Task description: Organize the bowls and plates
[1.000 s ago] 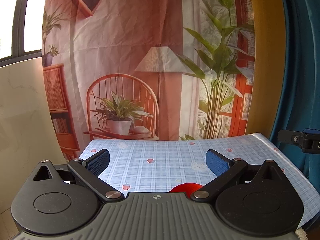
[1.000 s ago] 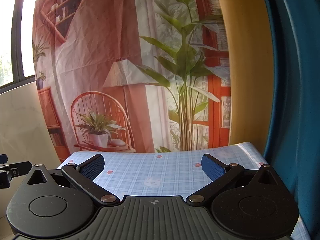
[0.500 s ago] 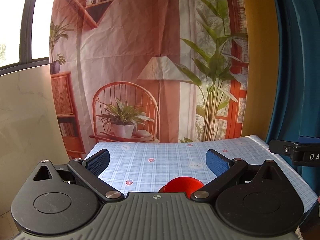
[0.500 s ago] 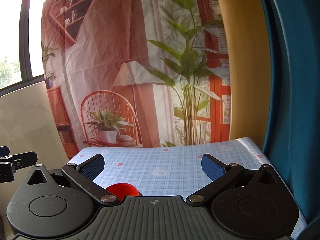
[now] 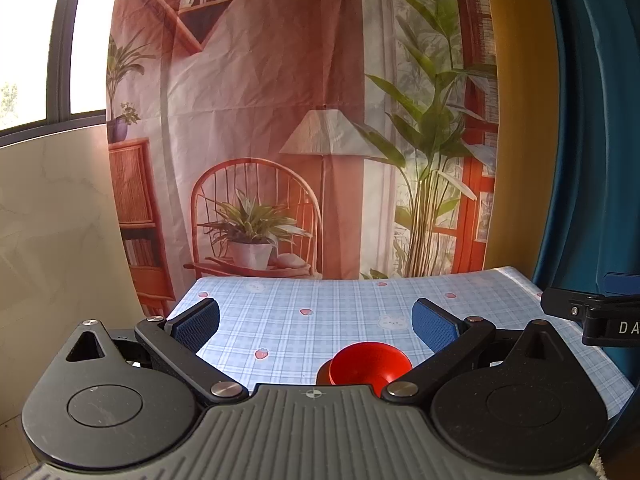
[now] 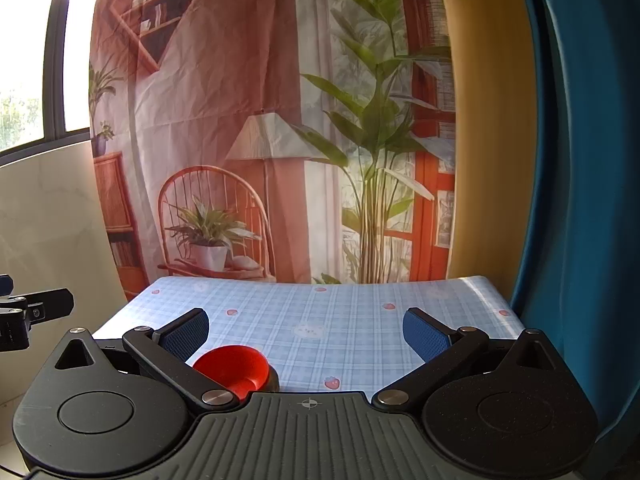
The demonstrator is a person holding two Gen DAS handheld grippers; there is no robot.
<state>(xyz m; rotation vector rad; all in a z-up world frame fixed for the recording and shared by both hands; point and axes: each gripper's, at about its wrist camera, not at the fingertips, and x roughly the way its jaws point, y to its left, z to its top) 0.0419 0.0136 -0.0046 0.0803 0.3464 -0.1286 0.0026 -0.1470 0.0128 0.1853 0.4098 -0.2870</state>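
My left gripper (image 5: 316, 322) has its blue-padded fingers spread wide apart with nothing between them, and my right gripper (image 6: 306, 330) is spread just as wide and just as bare. Both hang above the near edge of the table with the light-blue checked cloth (image 5: 344, 304) printed with small strawberries. The glossy red bowl (image 5: 370, 362) sits on that cloth close to me; a darker dish lies under it (only a sliver of it shows). From the left wrist the bowl appears low and right of centre, near the right finger, partly hidden by the gripper body. From the right wrist the same bowl (image 6: 232, 368) lies low on the left, just beside the left finger. Each view catches the tip of the other gripper at its edge. The printed fabric backdrop of a chair, lamp and plants (image 6: 256, 140) hangs behind the table.
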